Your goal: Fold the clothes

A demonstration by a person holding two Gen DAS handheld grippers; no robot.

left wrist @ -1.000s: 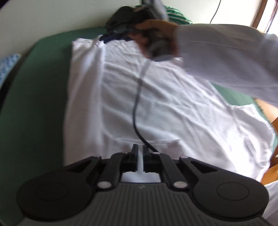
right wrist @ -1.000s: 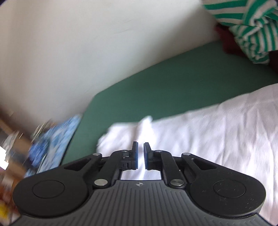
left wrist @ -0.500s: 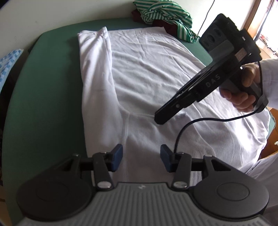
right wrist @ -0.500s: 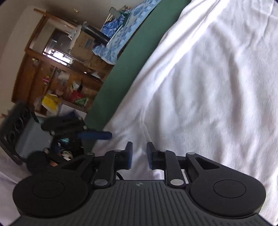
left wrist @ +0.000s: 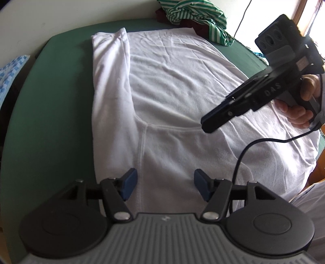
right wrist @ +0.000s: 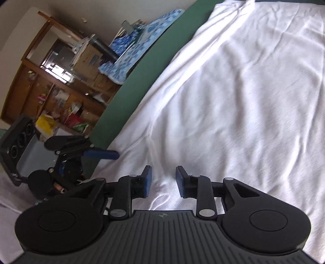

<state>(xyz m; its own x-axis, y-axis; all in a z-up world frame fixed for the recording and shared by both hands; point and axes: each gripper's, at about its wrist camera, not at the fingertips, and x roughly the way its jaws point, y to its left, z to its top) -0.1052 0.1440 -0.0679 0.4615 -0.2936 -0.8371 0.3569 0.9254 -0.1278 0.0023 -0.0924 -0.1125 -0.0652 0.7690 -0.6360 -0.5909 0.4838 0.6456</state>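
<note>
A white long-sleeved shirt (left wrist: pixel 178 97) lies spread on the green surface (left wrist: pixel 50 101), its left sleeve (left wrist: pixel 110 85) folded in along the body. My left gripper (left wrist: pixel 164 185) is open and empty, low over the shirt's near edge. My right gripper (right wrist: pixel 163 180) is open and empty, hovering over the shirt (right wrist: pixel 233 101). The right gripper also shows in the left wrist view (left wrist: pixel 211 123), over the shirt's right half. The left gripper shows in the right wrist view (right wrist: pixel 107 154) at the shirt's edge.
A green-and-white striped garment (left wrist: pixel 195 18) is heaped at the far end with a dark garment (left wrist: pixel 162 16) under it. A blue patterned cloth (right wrist: pixel 142 40) lies beside the green surface. Wooden shelves (right wrist: pixel 50 81) with clutter stand beyond. A black cable (left wrist: pixel 254 150) trails over the shirt.
Both grippers have opened, after being shut a second ago. The right gripper has swung from the far sleeve end back to the shirt's right half. The sleeve now lies folded inward.
</note>
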